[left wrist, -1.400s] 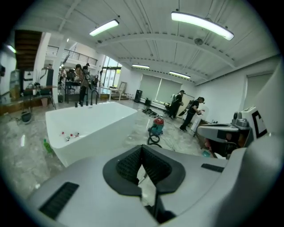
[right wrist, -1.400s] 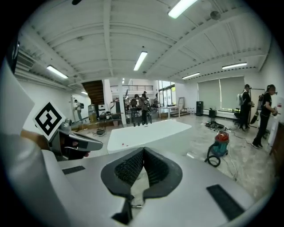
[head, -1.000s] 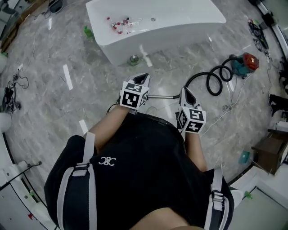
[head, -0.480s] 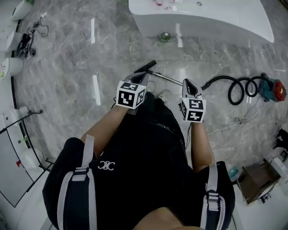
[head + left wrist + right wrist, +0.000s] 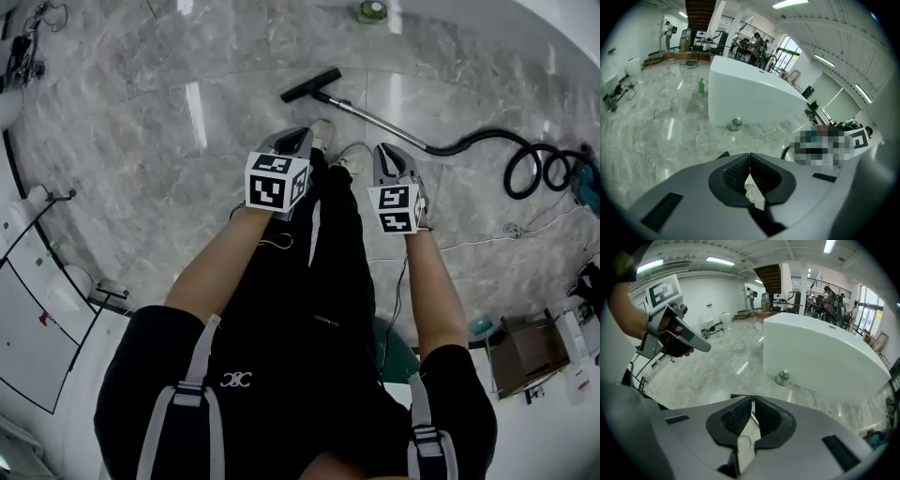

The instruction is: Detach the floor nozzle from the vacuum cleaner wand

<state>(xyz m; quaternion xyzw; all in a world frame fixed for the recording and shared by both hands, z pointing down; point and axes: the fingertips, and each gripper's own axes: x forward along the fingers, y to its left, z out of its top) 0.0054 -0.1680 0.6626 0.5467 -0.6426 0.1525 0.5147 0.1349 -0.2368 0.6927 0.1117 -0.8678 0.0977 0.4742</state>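
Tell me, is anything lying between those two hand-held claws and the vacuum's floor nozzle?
Nothing visible does. In the head view, only bare floor lies between the left gripper, the right gripper and the floor nozzle on its wand. Both grippers are shut and empty.

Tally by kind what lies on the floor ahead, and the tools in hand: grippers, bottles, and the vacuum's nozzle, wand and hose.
grippers: 2 (left gripper, right gripper, both shut and empty)
bottles: 2 (green bottle, clear bottle)
floor nozzle: 1
wand: 1
hose: 1
Total: 7
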